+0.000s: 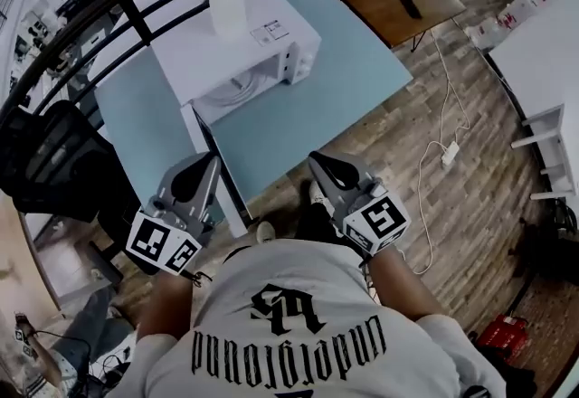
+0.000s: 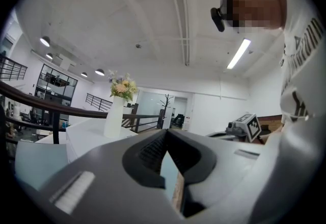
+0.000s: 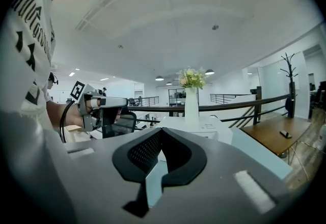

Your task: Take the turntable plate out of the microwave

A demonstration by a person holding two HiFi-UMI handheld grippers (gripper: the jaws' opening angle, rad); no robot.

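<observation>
Seemingly pre-approach: left tool [image 1: 208, 161] and right tool [image 1: 318, 163] are both clamped shut on nothing, held near the person [image 1: 289, 324] and well short of the open microwave [image 1: 258, 48] on the desk [image 1: 303, 120], turntable plate [image 1: 231, 87] sitting inside it, untouched.

The microwave [image 1: 237, 52] stands at the back left of the worktop [image 1: 308, 116], with a vase [image 1: 226, 3] on top and the turntable plate [image 1: 228, 87] inside. A railing [image 1: 136, 18] runs behind the worktop, a chair [image 1: 54, 161] stands to its left, and a power strip [image 1: 449, 153] lies on the floor [image 1: 470, 215] to its right.
</observation>
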